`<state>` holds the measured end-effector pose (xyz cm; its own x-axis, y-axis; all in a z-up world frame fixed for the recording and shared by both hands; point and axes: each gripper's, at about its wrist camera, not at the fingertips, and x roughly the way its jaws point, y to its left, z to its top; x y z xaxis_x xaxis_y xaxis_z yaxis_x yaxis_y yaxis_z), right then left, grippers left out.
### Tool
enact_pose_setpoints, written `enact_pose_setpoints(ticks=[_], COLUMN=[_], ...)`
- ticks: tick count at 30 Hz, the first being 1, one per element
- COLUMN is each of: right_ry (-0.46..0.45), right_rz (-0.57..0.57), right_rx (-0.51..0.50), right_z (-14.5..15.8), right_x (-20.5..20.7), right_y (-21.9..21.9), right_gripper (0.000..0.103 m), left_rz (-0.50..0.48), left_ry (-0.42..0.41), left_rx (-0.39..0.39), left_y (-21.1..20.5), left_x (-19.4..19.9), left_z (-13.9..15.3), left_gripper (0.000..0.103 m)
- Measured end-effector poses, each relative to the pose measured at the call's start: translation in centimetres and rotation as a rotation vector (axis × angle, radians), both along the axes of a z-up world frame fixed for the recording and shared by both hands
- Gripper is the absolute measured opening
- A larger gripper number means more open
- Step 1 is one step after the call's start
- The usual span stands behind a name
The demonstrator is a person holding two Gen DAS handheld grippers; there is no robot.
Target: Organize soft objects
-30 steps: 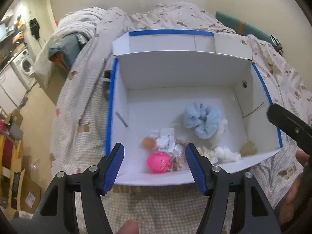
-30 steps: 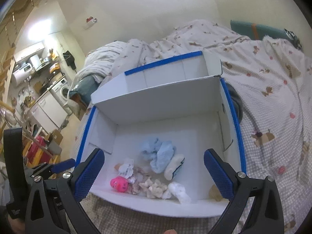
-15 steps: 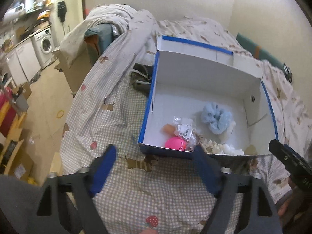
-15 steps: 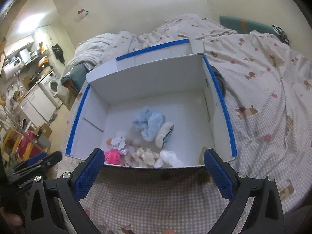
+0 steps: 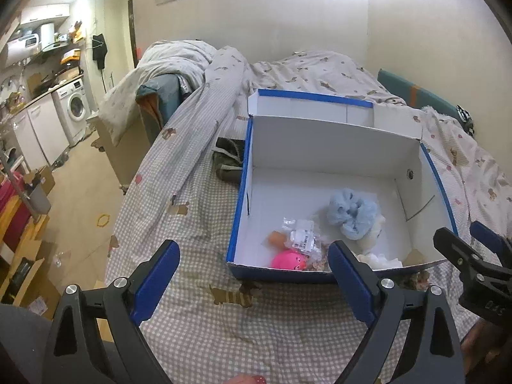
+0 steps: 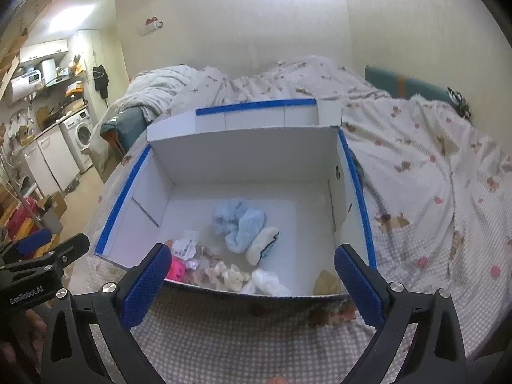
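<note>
Both hand-held grippers [image 5: 252, 275] [image 6: 249, 278] pulled back, wide, empty; box [image 6: 323, 150] holds soft toys [image 6: 240, 224].

Ahead of your tongs sits the white box [image 6: 243, 156] with blue-taped edges, open, its lid flap standing up at the far side. Inside, nearest your left tongs, lies a pink ball [image 5: 286, 260] by the front wall, a small orange ball [image 5: 276, 238] just behind it, and a crinkled clear packet [image 5: 300, 235] with a label beside both. Farther in lies a fluffy light blue bundle [image 6: 238, 225], touching a cream slipper-like piece [image 6: 262, 244]. Cream and white fluffy scraps [image 6: 246, 278] lie along the front wall, between your right tongs' tips.
</note>
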<state>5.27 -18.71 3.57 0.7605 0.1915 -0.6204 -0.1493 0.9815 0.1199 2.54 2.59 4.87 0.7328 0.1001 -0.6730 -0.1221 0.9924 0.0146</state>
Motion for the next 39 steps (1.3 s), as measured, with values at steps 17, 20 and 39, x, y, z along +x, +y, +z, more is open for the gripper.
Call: enact_pose_setpoints(ticks=[17,20,39], right_ry=[-0.001,-0.001,0.007], right_rz=[0.0,0.001,-0.004], right_rx=[-0.009,-0.009,0.0], right_z=[-0.25,-0.24,-0.5], right_x=[0.33,0.35,0.5], right_y=[0.32,0.33,-0.02], right_gripper=[0.103,0.103,0.103], left_rz=[0.01,0.01,0.005], left_ry=[-0.001,-0.001,-0.003], left_rx=[-0.017,-0.021,-0.007], left_y=[0.18,0.19,-0.32], left_x=[0.17,0.19,0.02], left_z=[0.05,0.07,0.23], left_gripper=[0.103,0.103,0.103])
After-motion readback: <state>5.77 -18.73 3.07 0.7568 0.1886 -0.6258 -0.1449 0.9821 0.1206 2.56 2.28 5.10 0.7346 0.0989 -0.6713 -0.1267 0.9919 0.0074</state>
